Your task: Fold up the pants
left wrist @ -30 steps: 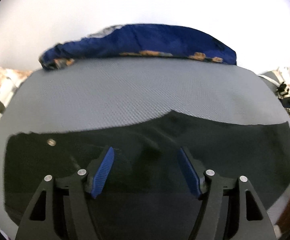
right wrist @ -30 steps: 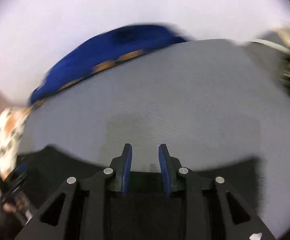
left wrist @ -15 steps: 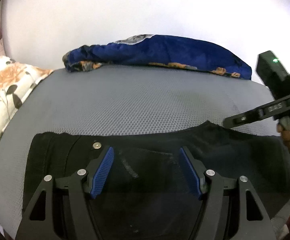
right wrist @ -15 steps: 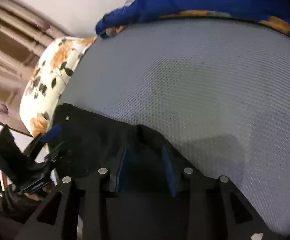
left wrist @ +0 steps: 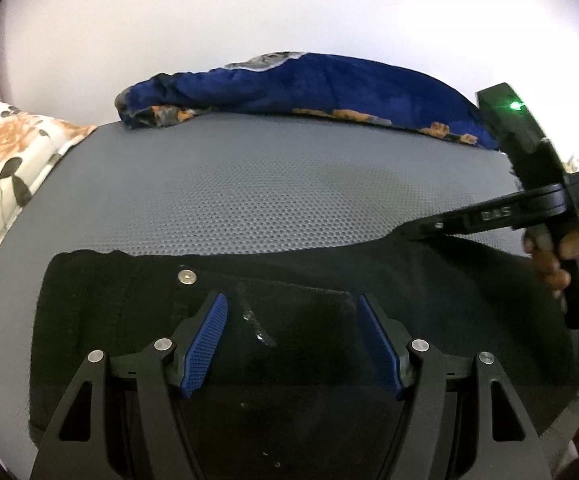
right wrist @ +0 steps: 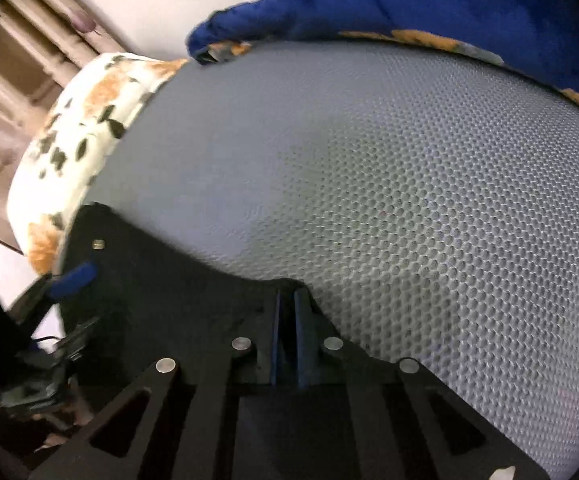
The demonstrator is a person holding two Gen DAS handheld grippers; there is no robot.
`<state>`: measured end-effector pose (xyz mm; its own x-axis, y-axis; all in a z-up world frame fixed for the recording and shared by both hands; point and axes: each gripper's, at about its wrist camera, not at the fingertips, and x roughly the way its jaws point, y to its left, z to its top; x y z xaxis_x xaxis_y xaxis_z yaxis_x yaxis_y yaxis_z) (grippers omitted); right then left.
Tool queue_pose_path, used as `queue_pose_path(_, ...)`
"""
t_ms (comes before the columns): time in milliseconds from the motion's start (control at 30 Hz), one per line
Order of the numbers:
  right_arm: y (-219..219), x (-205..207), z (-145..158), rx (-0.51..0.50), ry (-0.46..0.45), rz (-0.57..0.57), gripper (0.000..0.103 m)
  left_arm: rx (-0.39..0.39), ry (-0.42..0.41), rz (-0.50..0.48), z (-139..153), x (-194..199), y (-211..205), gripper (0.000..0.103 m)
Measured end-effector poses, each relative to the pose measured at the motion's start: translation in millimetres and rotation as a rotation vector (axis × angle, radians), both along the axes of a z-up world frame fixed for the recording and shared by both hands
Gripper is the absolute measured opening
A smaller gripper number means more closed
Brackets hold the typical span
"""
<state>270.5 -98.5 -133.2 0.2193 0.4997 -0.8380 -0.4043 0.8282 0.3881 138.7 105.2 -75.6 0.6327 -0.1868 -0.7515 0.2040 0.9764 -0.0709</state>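
Observation:
Black pants (left wrist: 449, 280) lie flat across a grey mesh mat (left wrist: 269, 184), waistband and metal button (left wrist: 187, 277) to the left. My left gripper (left wrist: 291, 298) hovers open over the waist area, and its blue pads grip no cloth. My right gripper (right wrist: 288, 294) is at the pants' far edge (right wrist: 169, 280), its jaws closing tight on a small pinched peak of black cloth. In the left wrist view the right gripper (left wrist: 429, 227) reaches in from the right, held by a hand (left wrist: 553, 256).
A blue blanket with orange flowers (left wrist: 309, 84) lies bunched along the mat's far side against a white wall. A floral pillow (left wrist: 5, 168) sits to the left. Bare grey mat spreads between the pants and the blanket.
My right gripper swung across to the pants' far edge, rolled, and its jaws came together on the cloth. My left gripper shifted slightly early on and stayed open.

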Motion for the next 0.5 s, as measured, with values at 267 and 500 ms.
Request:
queue_pose_path(267, -41.1, -15.9, 44.0, 0.027, -0.067, -0.117, 0.029, -0.019, 0.019, -0.092, 15.4, 8.4, -30.0, 0.068)
queue_pose_path(500, -108.9, -76.4, 50.4, -0.065, -0.066, -0.259, 0.029, -0.065, 0.04, -0.227, 23.3, 28.2, -83.1, 0.068)
